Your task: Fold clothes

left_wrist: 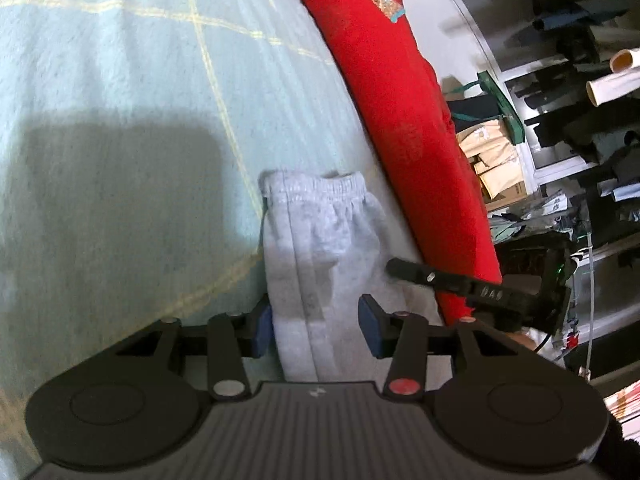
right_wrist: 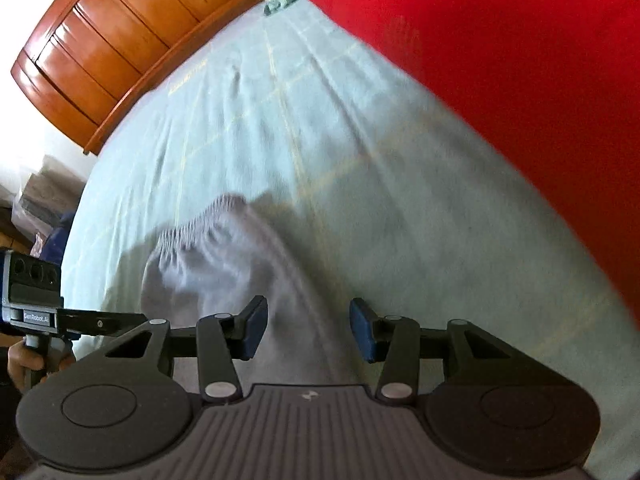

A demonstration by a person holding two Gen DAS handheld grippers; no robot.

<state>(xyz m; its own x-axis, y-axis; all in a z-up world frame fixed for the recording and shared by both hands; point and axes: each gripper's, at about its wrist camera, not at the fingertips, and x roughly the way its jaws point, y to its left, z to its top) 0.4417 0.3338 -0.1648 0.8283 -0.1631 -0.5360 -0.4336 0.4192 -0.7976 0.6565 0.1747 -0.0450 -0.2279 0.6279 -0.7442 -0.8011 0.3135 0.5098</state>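
Note:
Folded grey sweatpants (left_wrist: 320,240) lie on a pale green bed sheet (left_wrist: 120,80), their elastic waistband (left_wrist: 316,186) at the far end. My left gripper (left_wrist: 316,328) hovers over the near end, open, with the cloth lying under the gap between its blue pads (left_wrist: 370,326). In the right wrist view the sweatpants (right_wrist: 224,272) look blurred. My right gripper (right_wrist: 308,330) stands open above their right edge, and nothing is pinched. One black finger of the right gripper (left_wrist: 416,274) shows at the pants' right side. The left gripper's body (right_wrist: 32,292) is at the far left, held by a hand (right_wrist: 20,360).
A long red fabric (left_wrist: 400,120) with a cartoon patch lies along the right side of the bed, close to the pants, and the same red fabric (right_wrist: 520,80) fills the right wrist view's upper right. A wooden headboard (right_wrist: 120,40) is beyond. Cluttered shelves (left_wrist: 560,120) and paper bags (left_wrist: 496,160) stand beside the bed.

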